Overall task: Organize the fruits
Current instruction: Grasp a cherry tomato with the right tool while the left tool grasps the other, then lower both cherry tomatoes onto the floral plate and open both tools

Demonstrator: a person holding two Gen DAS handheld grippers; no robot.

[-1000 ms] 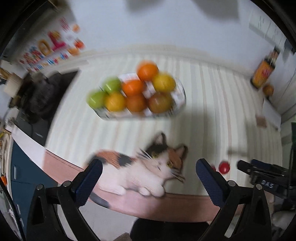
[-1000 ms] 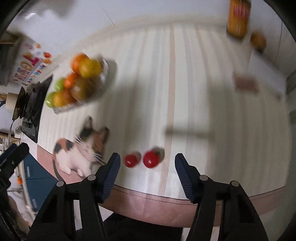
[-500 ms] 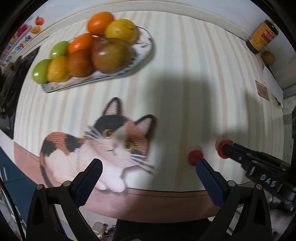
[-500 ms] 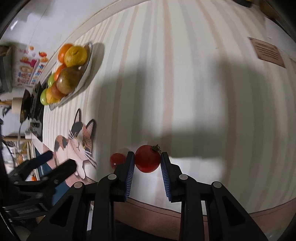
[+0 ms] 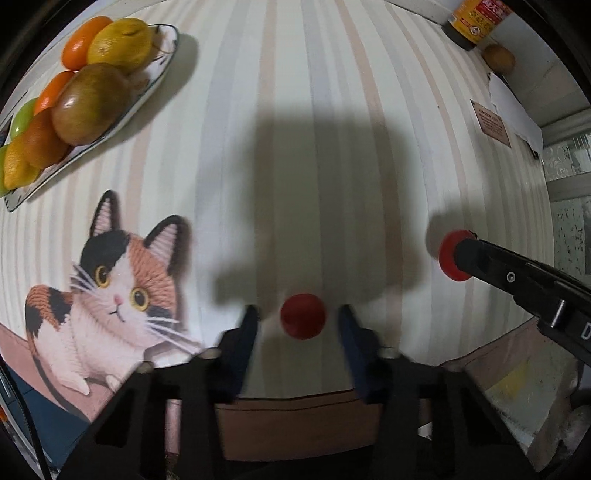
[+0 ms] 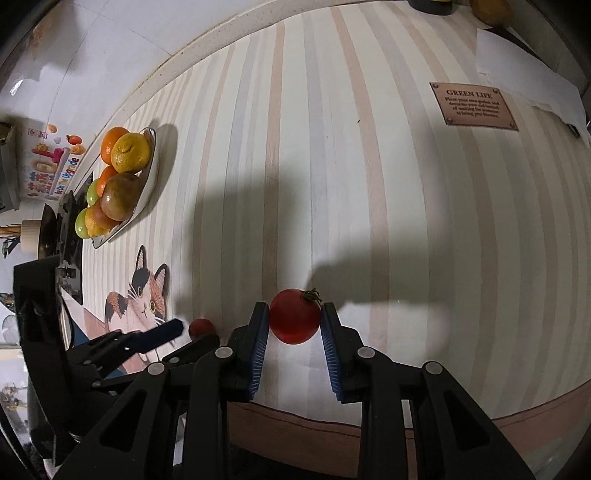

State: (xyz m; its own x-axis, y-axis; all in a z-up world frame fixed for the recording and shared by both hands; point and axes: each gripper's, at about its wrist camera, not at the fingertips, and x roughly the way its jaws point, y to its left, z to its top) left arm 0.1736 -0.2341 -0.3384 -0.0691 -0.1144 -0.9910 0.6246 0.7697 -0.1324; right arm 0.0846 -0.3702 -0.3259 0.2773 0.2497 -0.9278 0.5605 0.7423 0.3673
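A small red tomato (image 5: 303,315) lies on the striped mat between the fingers of my left gripper (image 5: 300,325); the jaws are narrowed around it with a small gap on each side. It also shows in the right wrist view (image 6: 201,328). My right gripper (image 6: 294,325) is shut on a larger red tomato (image 6: 294,316) with a dried stem, resting on the mat; it also shows in the left wrist view (image 5: 452,254). A white plate (image 5: 147,88) at the far left holds oranges, lemons, green fruits and a brown-green fruit (image 5: 88,103).
A cat picture (image 5: 110,280) is printed on the mat at the near left. A jar (image 5: 474,18) and a brown fruit (image 5: 498,59) stand at the far right, with white paper (image 5: 513,110) and a label patch (image 6: 472,105). The table edge runs just below the grippers.
My left gripper has moved right and down onto the small tomato and its jaws have narrowed around it. My right gripper stays shut on the larger tomato.
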